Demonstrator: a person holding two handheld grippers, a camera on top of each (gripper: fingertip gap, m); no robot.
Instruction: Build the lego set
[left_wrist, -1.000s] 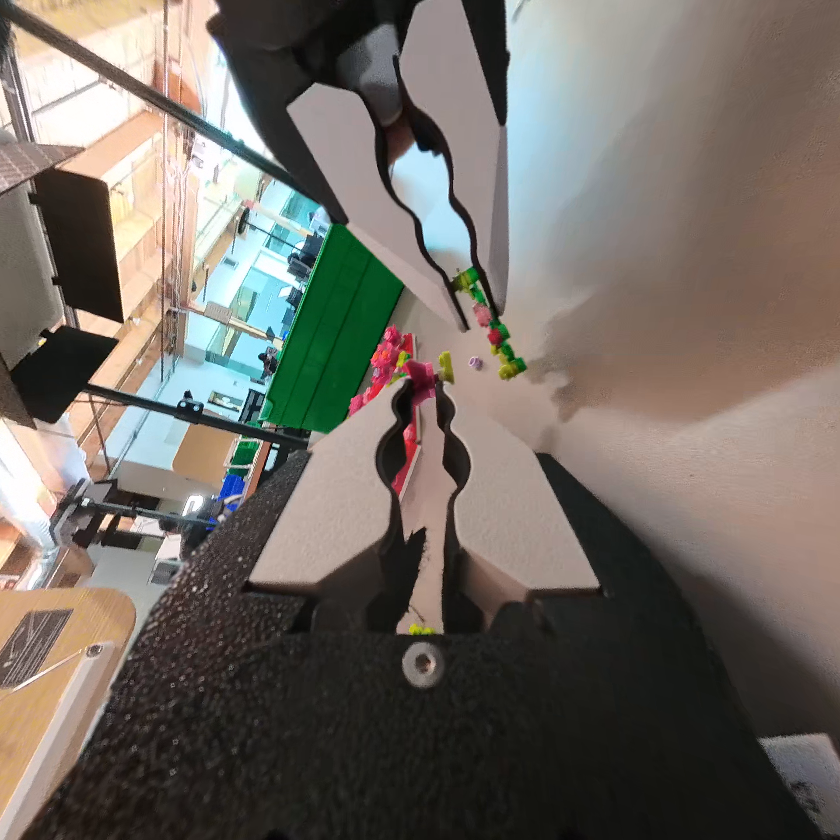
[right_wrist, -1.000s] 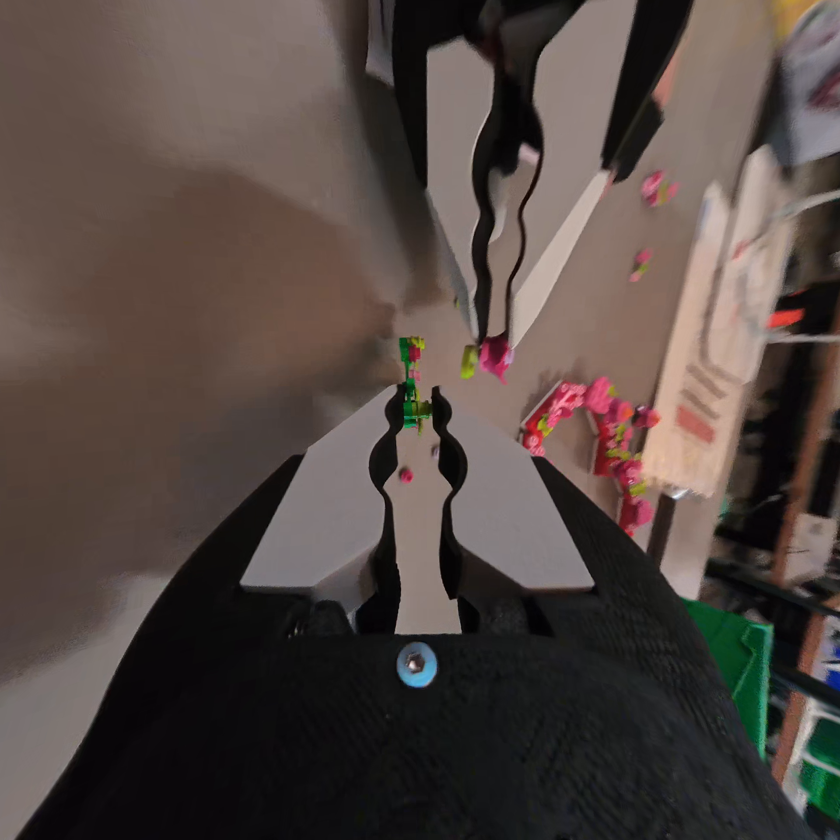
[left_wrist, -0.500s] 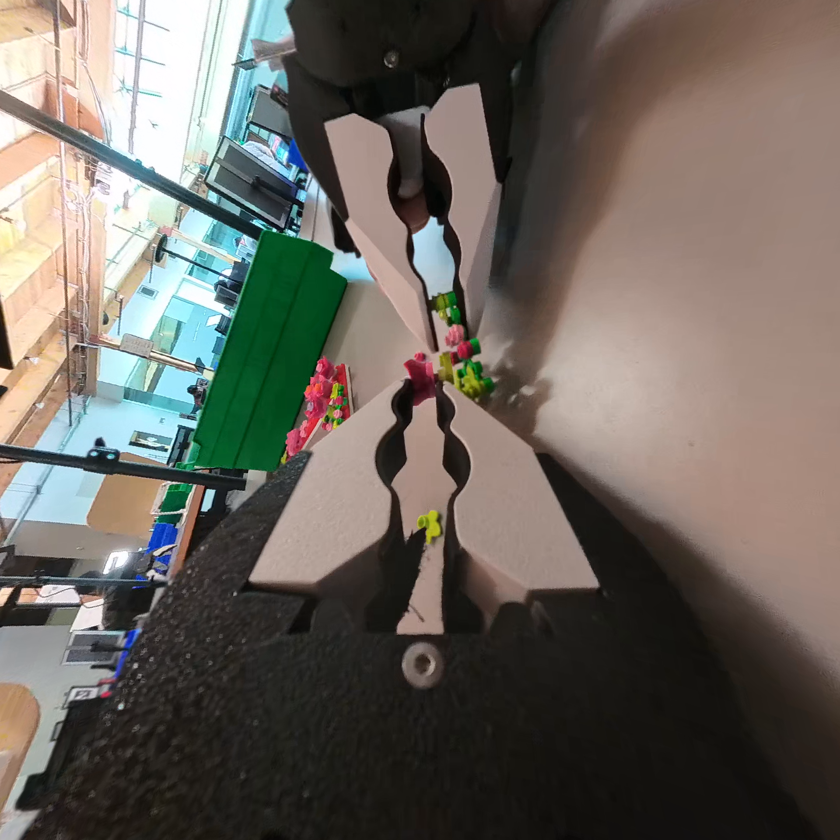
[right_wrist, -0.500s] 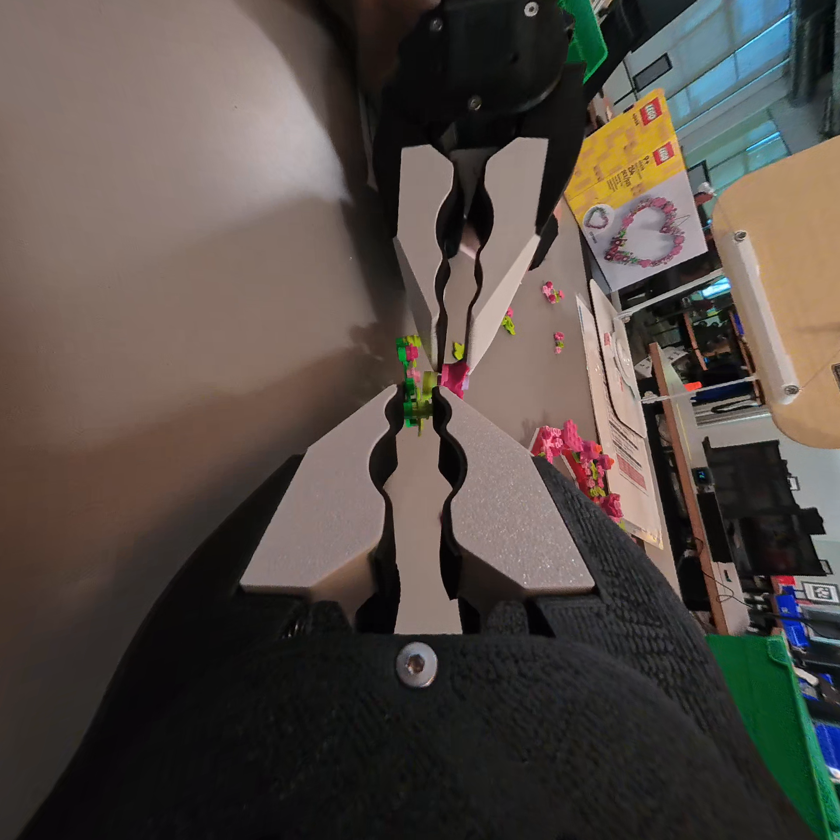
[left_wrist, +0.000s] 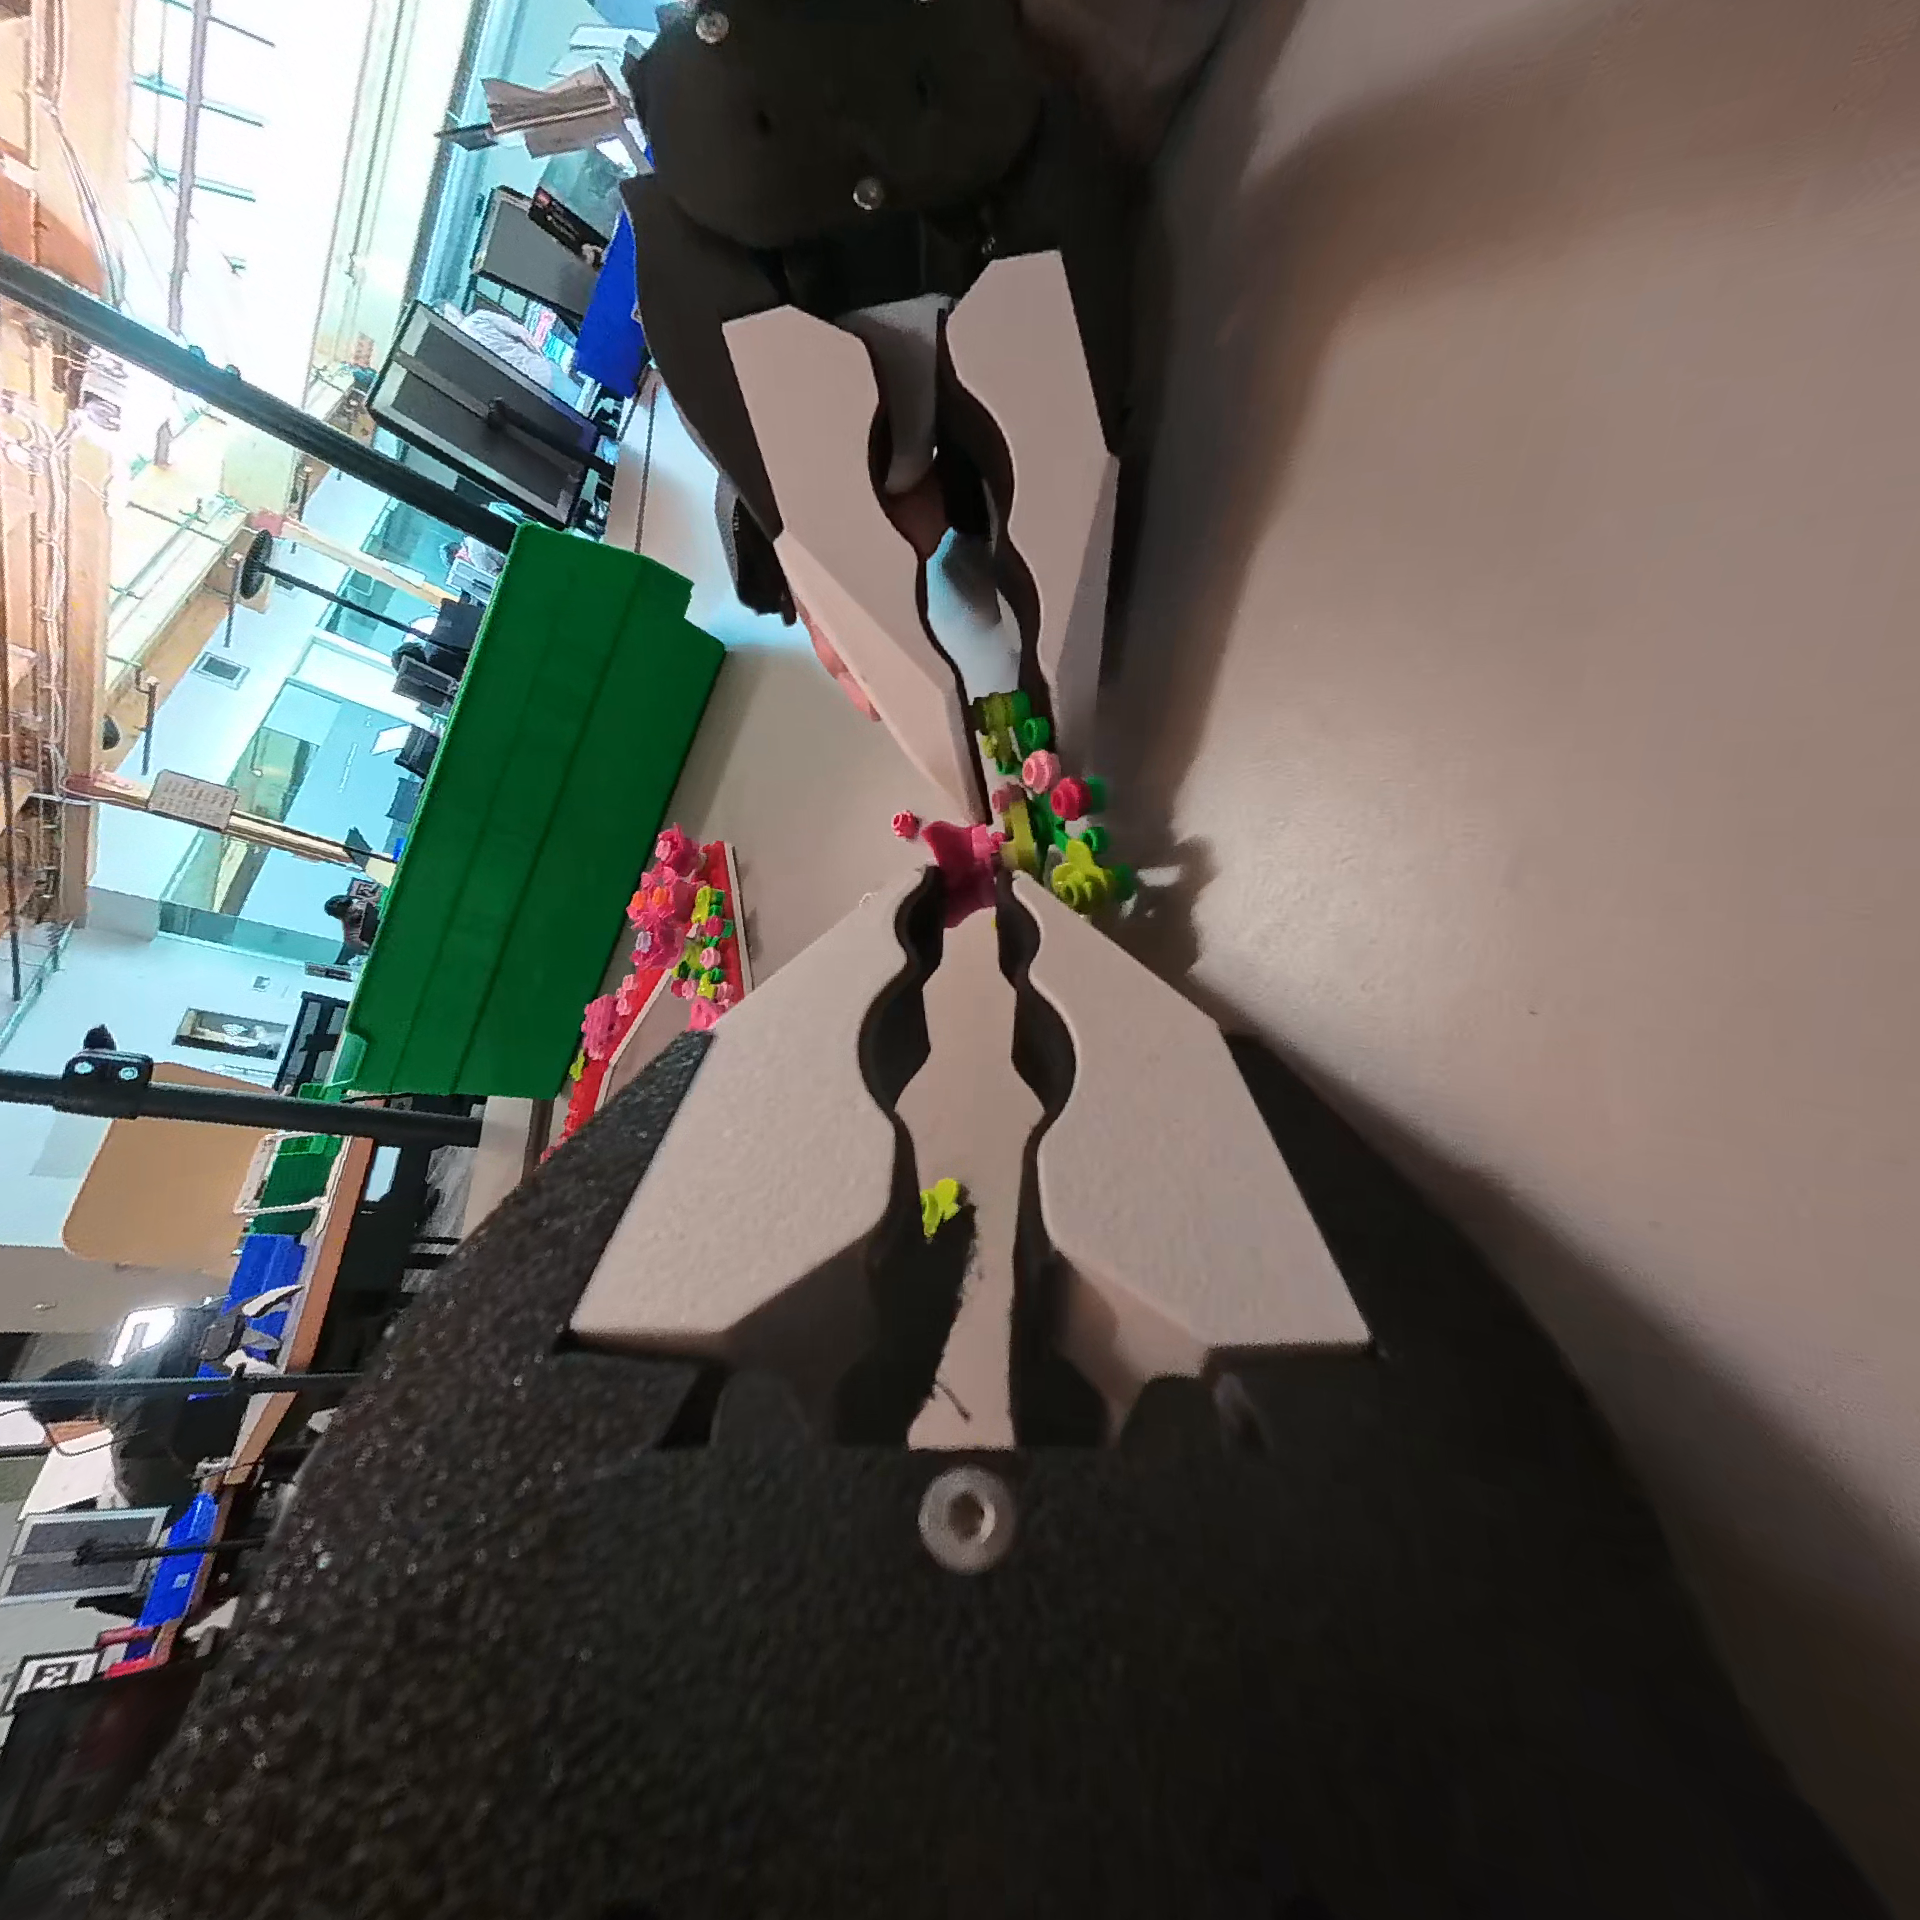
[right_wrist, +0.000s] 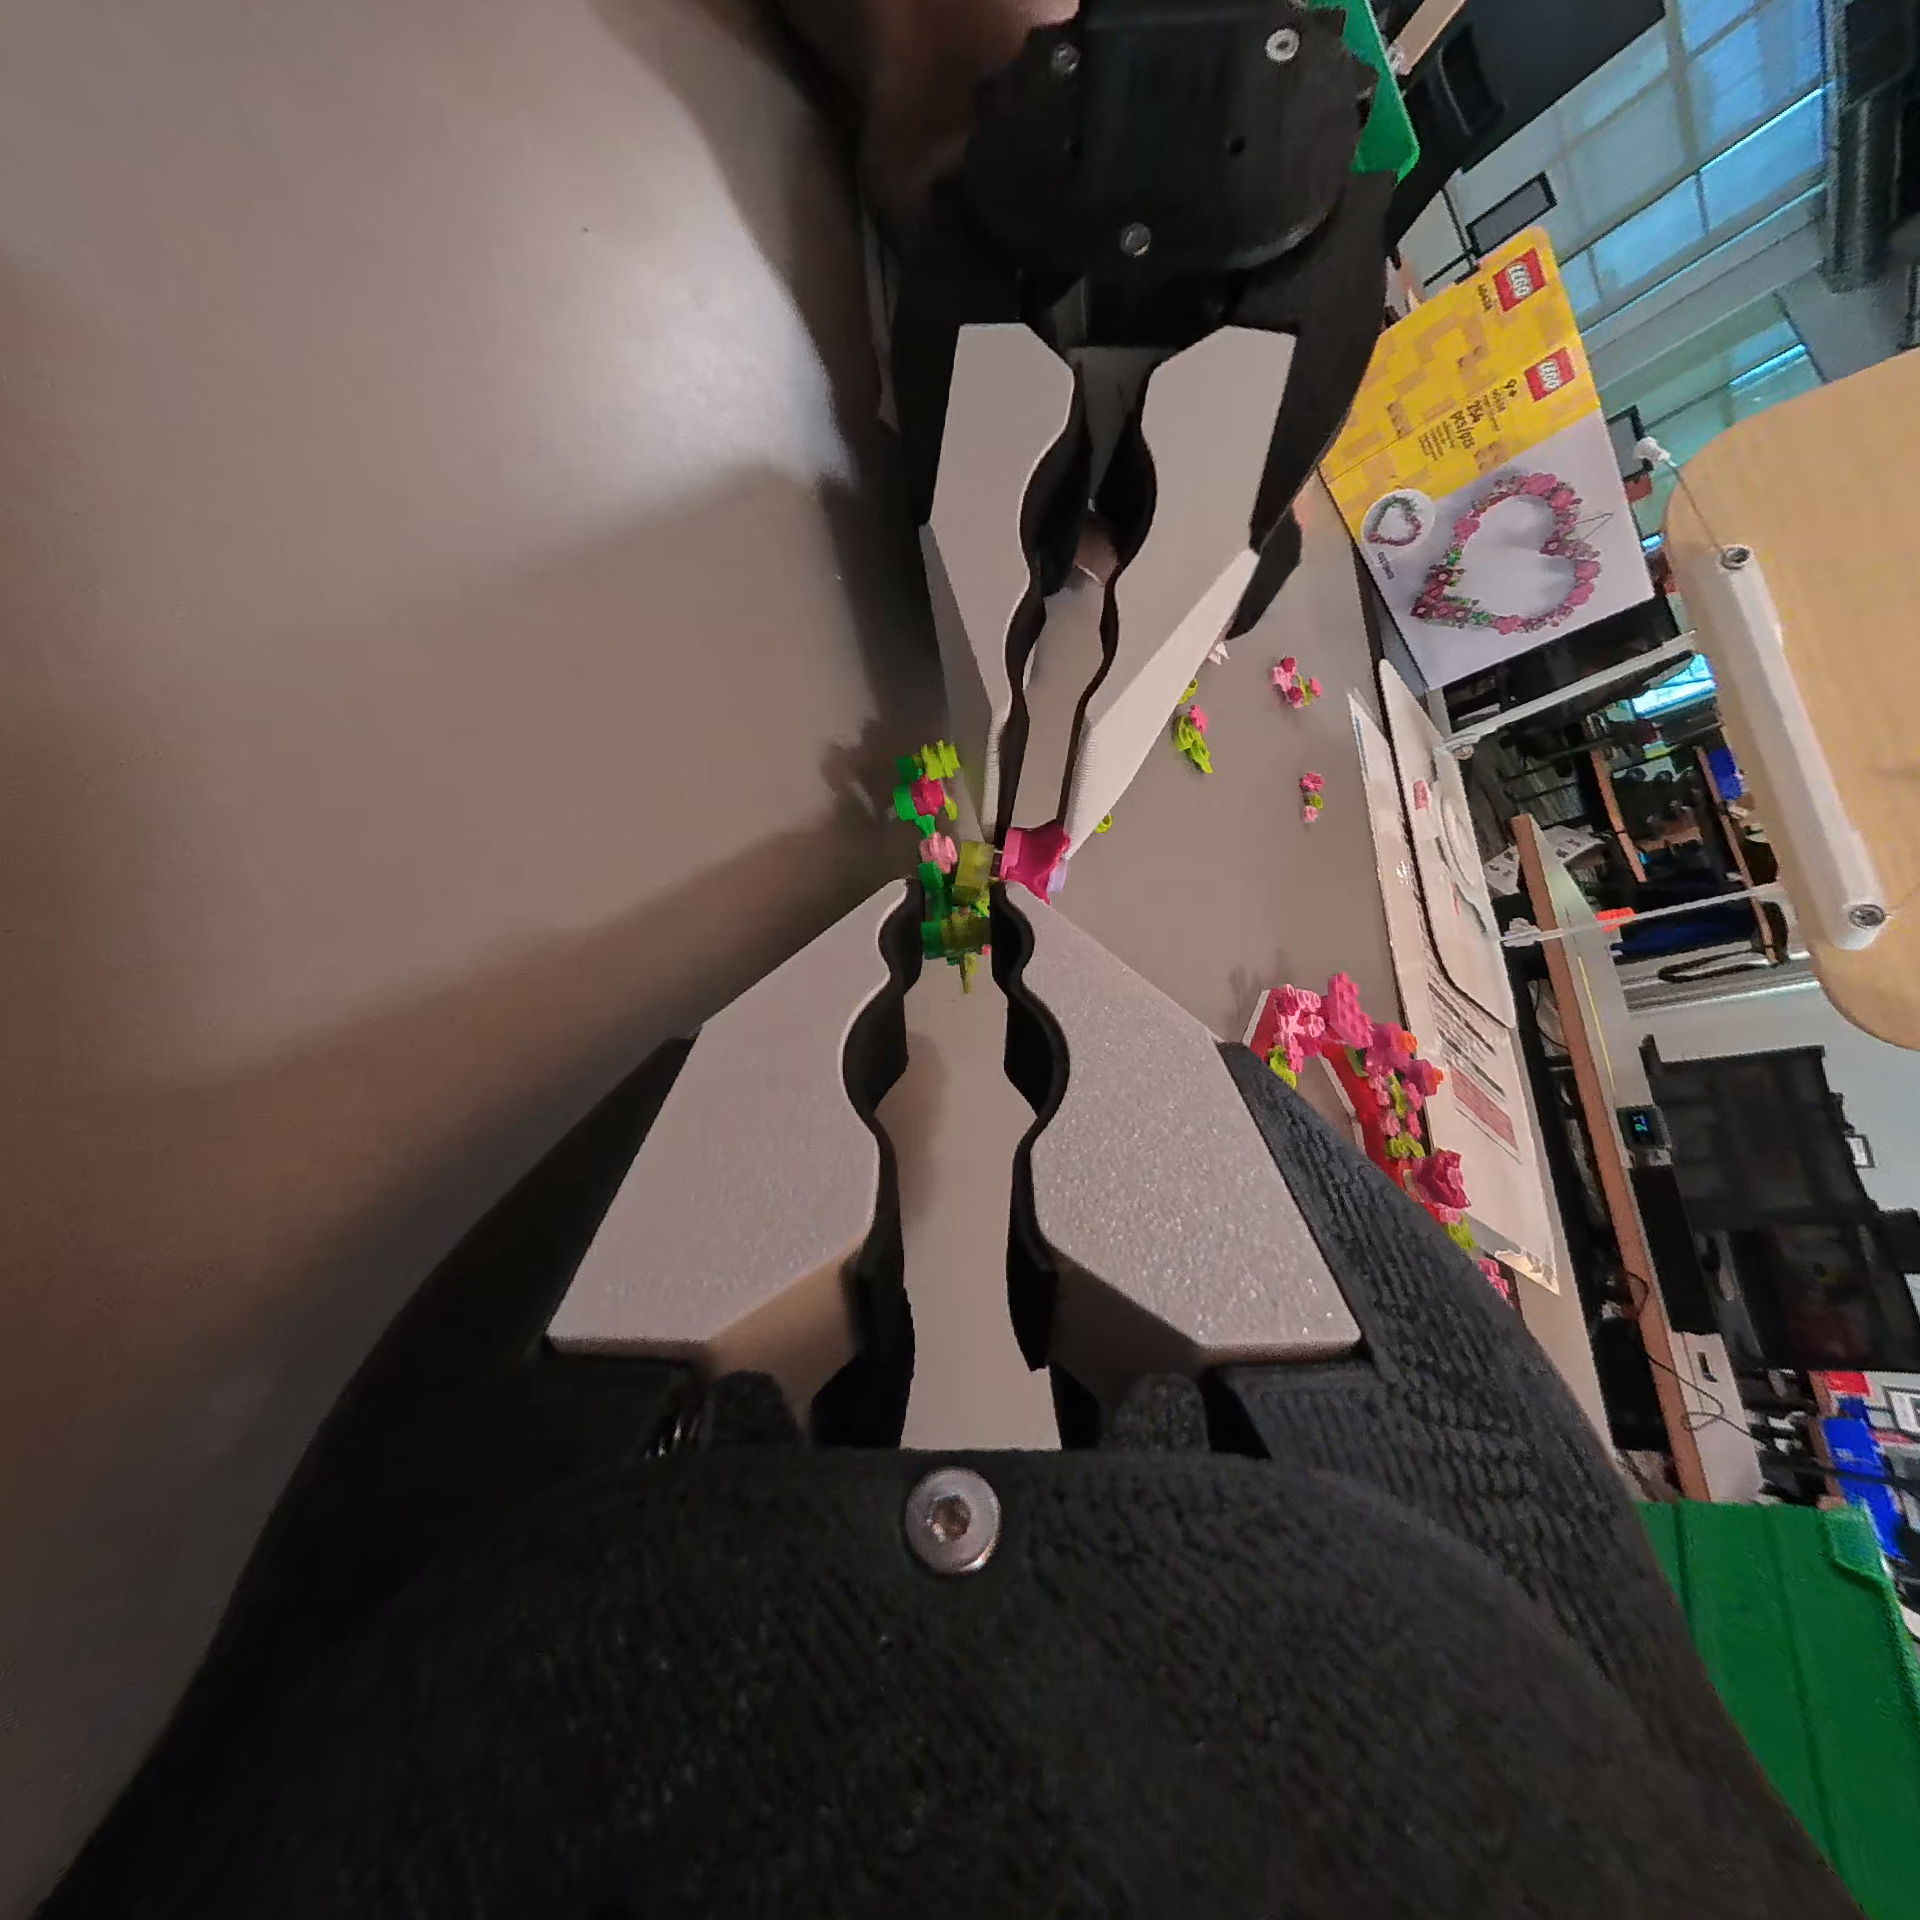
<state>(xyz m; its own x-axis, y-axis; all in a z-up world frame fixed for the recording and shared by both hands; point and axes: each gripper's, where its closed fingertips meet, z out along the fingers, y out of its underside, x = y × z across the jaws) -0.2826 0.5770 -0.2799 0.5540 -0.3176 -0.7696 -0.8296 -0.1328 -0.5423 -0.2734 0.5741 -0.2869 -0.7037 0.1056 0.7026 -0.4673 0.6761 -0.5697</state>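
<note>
Both of my grippers met tip to tip over the grey table (right_wrist: 416, 520). My left gripper (left_wrist: 971, 891) was clamped on a magenta flower piece (left_wrist: 961, 857), its two fingers pinched together at the tips with the piece sticking out beyond them. My right gripper (right_wrist: 956, 914) was closed on a green and lime sprig (right_wrist: 951, 904) of small leaf pieces with pink blossoms on it, the sprig running out past the fingertips. In the right wrist view the magenta piece sat just beside the lime end of the sprig, touching it or nearly so; I could not tell whether they were joined.

In the left wrist view the right gripper came in from above, its fingers closing on the same sprig, and a loose lime piece (left_wrist: 940, 1205) lay on the table between my left gripper's fingers, farther back from the tips.

Beyond the tips, a few small pink and lime clusters (right_wrist: 1294, 681) lay scattered on the table. Near them lay the partly built red heart frame (right_wrist: 1351, 1070) studded with pink flowers, resting against the white instruction sheet (right_wrist: 1455, 935). Farther off stood the yellow set box (right_wrist: 1475, 468), and a green bin (left_wrist: 530, 810) sat at the table's edge.
</note>
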